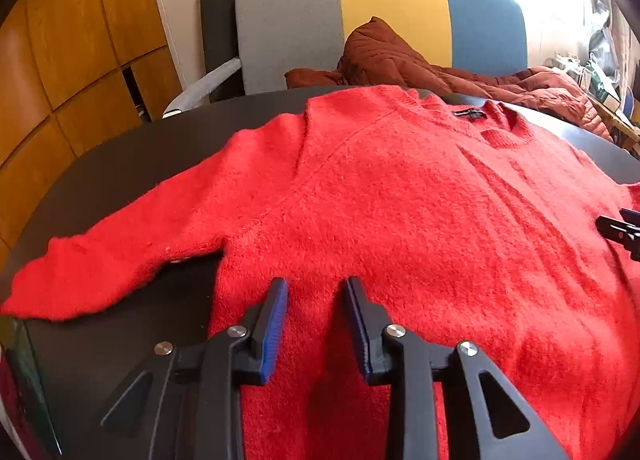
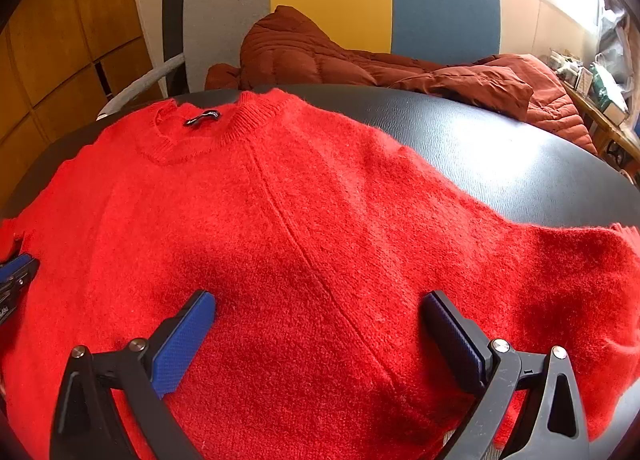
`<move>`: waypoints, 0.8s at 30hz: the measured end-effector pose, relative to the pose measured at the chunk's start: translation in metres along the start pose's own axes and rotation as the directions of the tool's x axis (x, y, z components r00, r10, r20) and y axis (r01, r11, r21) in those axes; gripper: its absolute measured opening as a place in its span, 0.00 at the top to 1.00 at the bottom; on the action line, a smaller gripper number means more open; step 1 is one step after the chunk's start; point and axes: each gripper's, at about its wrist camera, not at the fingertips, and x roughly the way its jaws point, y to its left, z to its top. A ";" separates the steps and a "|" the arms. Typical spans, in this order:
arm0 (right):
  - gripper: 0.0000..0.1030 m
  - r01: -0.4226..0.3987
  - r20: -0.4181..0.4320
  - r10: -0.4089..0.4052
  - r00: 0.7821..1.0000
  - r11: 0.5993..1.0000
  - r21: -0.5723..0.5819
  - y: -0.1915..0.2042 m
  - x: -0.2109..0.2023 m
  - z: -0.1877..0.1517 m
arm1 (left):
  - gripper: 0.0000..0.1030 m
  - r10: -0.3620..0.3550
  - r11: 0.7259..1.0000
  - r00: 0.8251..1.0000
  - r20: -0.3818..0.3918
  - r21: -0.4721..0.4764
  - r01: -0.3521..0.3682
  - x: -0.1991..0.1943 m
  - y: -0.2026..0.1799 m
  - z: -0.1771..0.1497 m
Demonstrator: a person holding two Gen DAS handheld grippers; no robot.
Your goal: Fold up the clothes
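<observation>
The red sweater (image 1: 400, 212) lies spread flat on the black surface (image 1: 120, 180), neckline at twelve o'clock, ready for folding, while left tool (image 1: 316, 292) and right tool (image 2: 320, 300) hover apart, gripping nothing.

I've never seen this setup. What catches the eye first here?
A fluffy bright red sweater lies spread flat on a dark round table, sleeves out to both sides. Behind the table a rust-brown puffer jacket lies heaped on a grey, yellow and blue chair.
</observation>
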 end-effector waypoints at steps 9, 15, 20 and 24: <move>0.00 -0.021 -0.004 0.021 1.000 1.000 0.019 -0.006 0.012 0.015 | 0.59 0.002 0.999 1.000 0.005 -0.032 -0.002 0.013 0.009 0.012; 0.00 -0.015 -0.014 0.015 1.000 1.000 0.016 -0.002 0.007 0.011 | 0.53 0.041 0.999 0.999 0.008 -0.021 -0.041 0.011 0.005 0.011; 0.00 -0.008 -0.010 0.008 1.000 0.999 0.032 -0.003 -0.006 -0.004 | 0.49 0.067 0.998 0.998 0.010 -0.019 -0.067 0.008 0.006 0.010; 0.00 -0.006 -0.016 0.007 1.000 0.999 0.045 -0.006 -0.017 -0.014 | 0.49 0.073 0.997 0.997 0.013 -0.004 -0.073 0.004 0.004 0.005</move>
